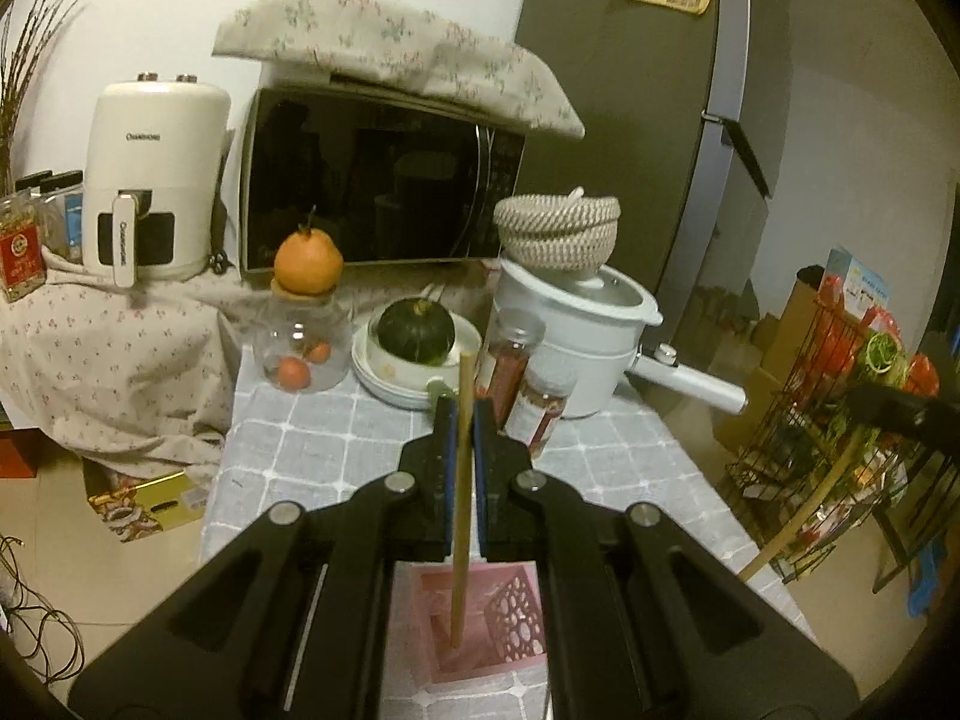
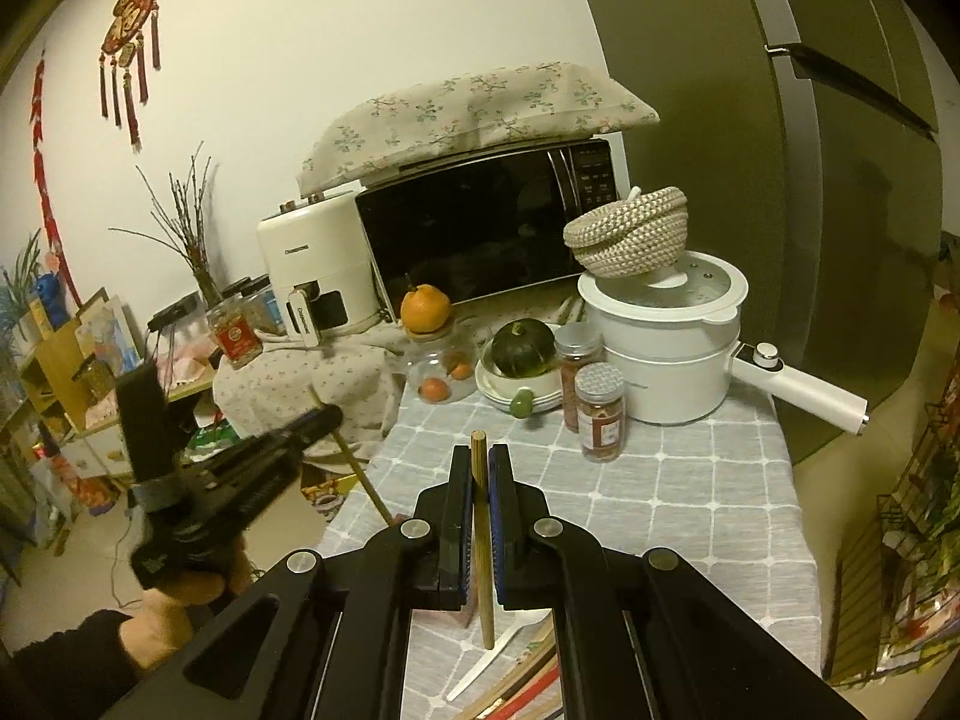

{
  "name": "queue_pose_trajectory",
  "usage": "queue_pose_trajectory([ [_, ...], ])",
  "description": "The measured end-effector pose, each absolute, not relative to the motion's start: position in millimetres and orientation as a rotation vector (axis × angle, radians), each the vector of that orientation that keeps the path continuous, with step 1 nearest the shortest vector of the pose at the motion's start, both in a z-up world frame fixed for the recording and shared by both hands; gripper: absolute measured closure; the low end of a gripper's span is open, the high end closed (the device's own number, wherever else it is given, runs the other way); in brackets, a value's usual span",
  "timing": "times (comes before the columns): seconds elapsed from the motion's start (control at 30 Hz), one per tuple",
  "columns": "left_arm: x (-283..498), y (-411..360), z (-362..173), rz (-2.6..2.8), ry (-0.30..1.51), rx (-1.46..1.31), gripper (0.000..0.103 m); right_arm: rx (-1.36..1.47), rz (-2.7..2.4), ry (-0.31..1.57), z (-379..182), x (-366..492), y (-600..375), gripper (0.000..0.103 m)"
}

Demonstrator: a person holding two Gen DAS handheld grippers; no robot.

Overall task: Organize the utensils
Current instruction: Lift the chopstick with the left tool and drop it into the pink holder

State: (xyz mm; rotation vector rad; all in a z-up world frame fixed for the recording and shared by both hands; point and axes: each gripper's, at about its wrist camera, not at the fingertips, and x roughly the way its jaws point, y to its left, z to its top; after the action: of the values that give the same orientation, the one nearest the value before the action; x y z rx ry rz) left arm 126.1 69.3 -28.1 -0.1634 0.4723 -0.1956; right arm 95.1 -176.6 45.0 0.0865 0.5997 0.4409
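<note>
My left gripper point(image 1: 462, 414) is shut on a wooden chopstick point(image 1: 461, 516) held upright, its lower end inside the pink perforated holder point(image 1: 516, 618) on the grey checked tablecloth point(image 1: 324, 444). My right gripper point(image 2: 479, 462) is shut on another wooden chopstick point(image 2: 483, 570), also upright, above a white plastic spoon point(image 2: 498, 648) and several loose chopsticks point(image 2: 528, 684) lying on the cloth. The left gripper also shows at the left in the right wrist view point(image 2: 312, 420), with its chopstick slanting down.
At the table's far end stand a glass jar point(image 1: 300, 342) topped by an orange, a green squash in white bowls point(image 1: 414, 330), two spice jars point(image 1: 540, 414), and a white pot point(image 1: 588, 324) with a woven basket on top. A wire rack point(image 1: 840, 420) stands right.
</note>
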Motion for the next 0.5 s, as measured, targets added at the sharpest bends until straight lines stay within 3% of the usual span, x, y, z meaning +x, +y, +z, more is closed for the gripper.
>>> queue_pose_trajectory([
  [0.13, 129, 70, -31, -0.201, 0.501, -0.171, 0.097, 0.088, 0.444, 0.597, 46, 95, -176, 0.098],
  [0.27, 129, 71, -27, -0.199, 0.527, -0.179, 0.073, 0.097, 0.446, 0.591, 49, 97, -175, 0.098],
  [0.37, 124, 71, -22, -0.206, 0.542, -0.185, 0.066, 0.111, 0.457, 0.58, 55, 97, -175, 0.098],
  [0.5, 109, 72, -12, -0.204, 0.536, -0.161, 0.046, 0.133, 0.478, 0.56, 65, 98, -174, 0.098],
])
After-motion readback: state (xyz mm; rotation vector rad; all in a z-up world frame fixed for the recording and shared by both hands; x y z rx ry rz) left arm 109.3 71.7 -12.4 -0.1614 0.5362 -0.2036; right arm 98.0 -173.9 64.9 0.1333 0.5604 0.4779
